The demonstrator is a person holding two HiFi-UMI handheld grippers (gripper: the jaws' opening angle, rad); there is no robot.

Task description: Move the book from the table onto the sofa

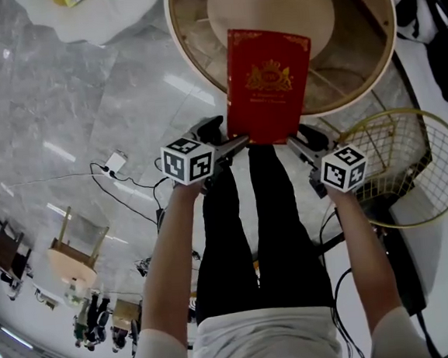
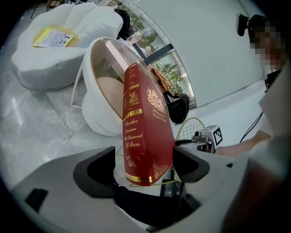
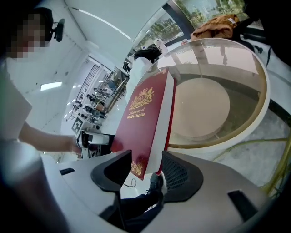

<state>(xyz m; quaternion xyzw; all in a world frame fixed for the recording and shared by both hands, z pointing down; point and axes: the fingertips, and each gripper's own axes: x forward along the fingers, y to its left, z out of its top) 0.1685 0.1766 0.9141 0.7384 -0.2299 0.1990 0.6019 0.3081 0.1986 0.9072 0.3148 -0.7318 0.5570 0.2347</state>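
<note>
Round glass-top table (image 1: pixel 352 38): a beige disc (image 1: pixel 271 6) shows through the glass. The red book (image 1: pixel 266 81) lies on top w/ its near edge out past the rim. The white sofa (image 2: pixel 50 59) holds a flat yellow-and-white item (image 2: pixel 52 36). Your forearms reach fwd side by side, both grippers angled down. The left gripper (image 1: pixel 222 138) straddles the book's spine-side near corner and the right gripper (image 1: pixel 305 142) the page-side corner. Both tongs are spread, one jaw on each cover side, not pinching.
</note>
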